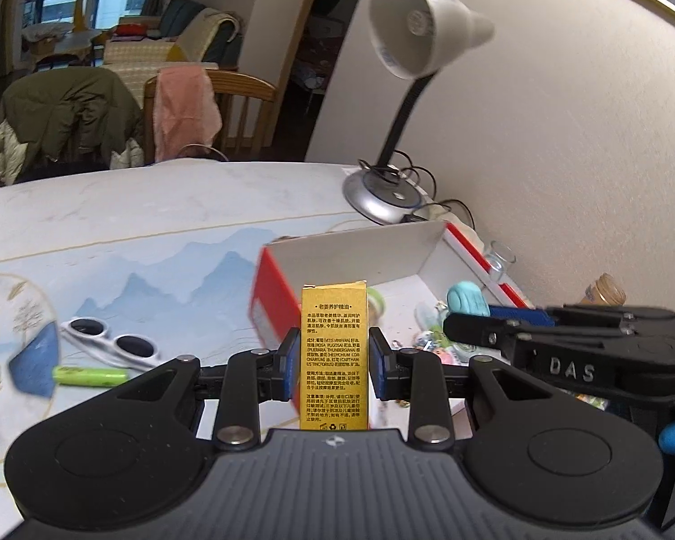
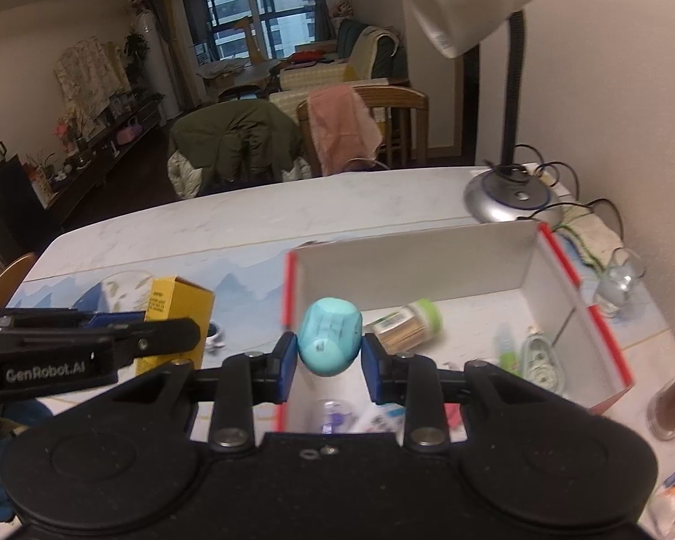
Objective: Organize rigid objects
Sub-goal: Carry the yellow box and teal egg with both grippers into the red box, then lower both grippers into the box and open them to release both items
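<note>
My left gripper is shut on a tall yellow box with black print, held upright above the table near the left wall of a red-and-white cardboard box. My right gripper is shut on a turquoise rounded object, held over the same cardboard box. In the left wrist view the right gripper comes in from the right with the turquoise object. In the right wrist view the left gripper holds the yellow box at the left.
Inside the cardboard box lie a toothpick jar with a green lid and small items. White sunglasses and a green tube lie on the table at the left. A desk lamp stands behind the box. A glass stands by the wall.
</note>
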